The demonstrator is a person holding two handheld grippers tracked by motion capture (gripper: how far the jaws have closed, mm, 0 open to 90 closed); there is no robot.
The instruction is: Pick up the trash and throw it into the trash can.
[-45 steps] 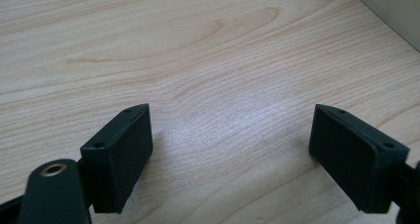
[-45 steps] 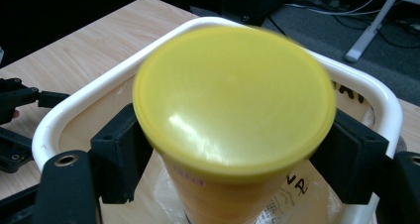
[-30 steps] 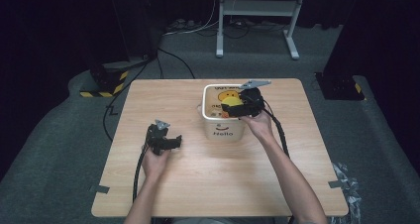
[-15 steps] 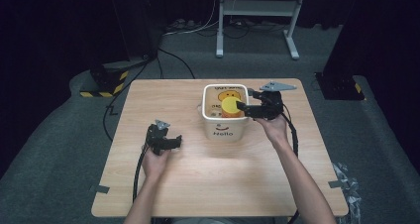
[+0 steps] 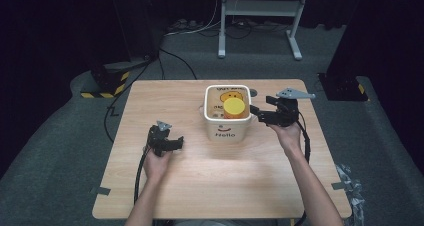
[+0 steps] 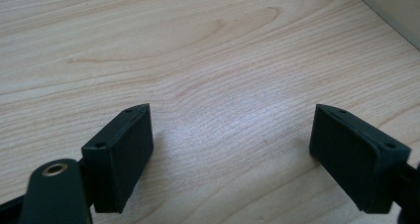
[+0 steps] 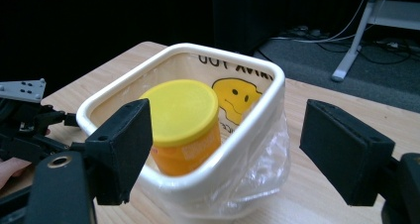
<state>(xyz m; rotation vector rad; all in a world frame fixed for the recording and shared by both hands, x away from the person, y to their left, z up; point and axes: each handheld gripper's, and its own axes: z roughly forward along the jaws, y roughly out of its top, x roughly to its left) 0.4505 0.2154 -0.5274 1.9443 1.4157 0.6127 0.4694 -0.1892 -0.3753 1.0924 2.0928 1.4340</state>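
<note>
Overhead, the yellow-lidded jar (image 5: pixel 233 106) stands inside the white bin (image 5: pixel 226 129) at mid-desk, the right tool (image 5: pixel 263 114) just beside the bin's rim. Left tool (image 6: pixel 230 154): jaws spread, empty, over bare desk (image 6: pixel 198 50). Right tool's view: jaws spread, empty; the jar looks rigid, light and smooth-walled, so grip below the lid (image 7: pixel 181 105).

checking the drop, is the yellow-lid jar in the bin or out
In: the jar stands upright inside the white bin, its lid below the rim.

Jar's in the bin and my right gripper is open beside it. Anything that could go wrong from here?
The right gripper sits close to the bin rim, jaws open; a sideways swing might knock the bin. The plastic liner bulges toward those jaws and could snag. The yellow-lidded jar appears to lean against the bin wall, so a bump might shift it.
</note>
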